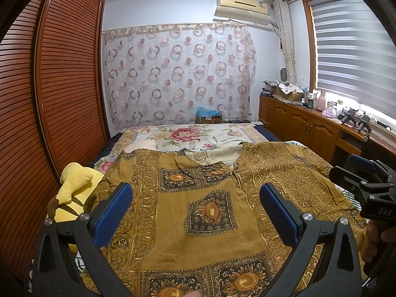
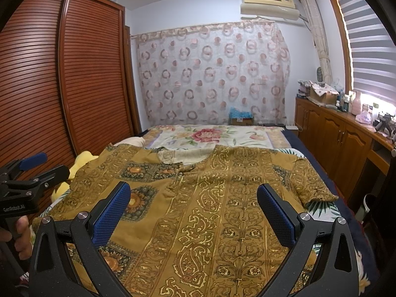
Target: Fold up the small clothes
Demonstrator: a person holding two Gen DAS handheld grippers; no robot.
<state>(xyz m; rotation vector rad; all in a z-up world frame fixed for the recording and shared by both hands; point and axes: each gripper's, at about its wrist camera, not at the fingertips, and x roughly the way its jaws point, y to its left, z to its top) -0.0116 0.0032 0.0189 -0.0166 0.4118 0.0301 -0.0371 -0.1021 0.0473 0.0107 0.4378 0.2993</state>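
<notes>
Bed (image 2: 292, 133) under a floral sheet, running from the near edge back to the curtained wall, louvred wardrobe (image 1: 61, 79) along its left edge, wooden cabinets (image 2: 334, 133) along the right. Mustard-gold printed short-sleeved shirt (image 2: 217, 198) spread flat, front up, across the bed's near half, collar toward the far edge, one sleeve reaching the right edge, yellow plush toy (image 1: 74, 180) just beside its left side. Left gripper (image 1: 195, 206) and right gripper (image 2: 193, 204) both above the shirt, blue-padded jaws spread wide, clasping nothing.
</notes>
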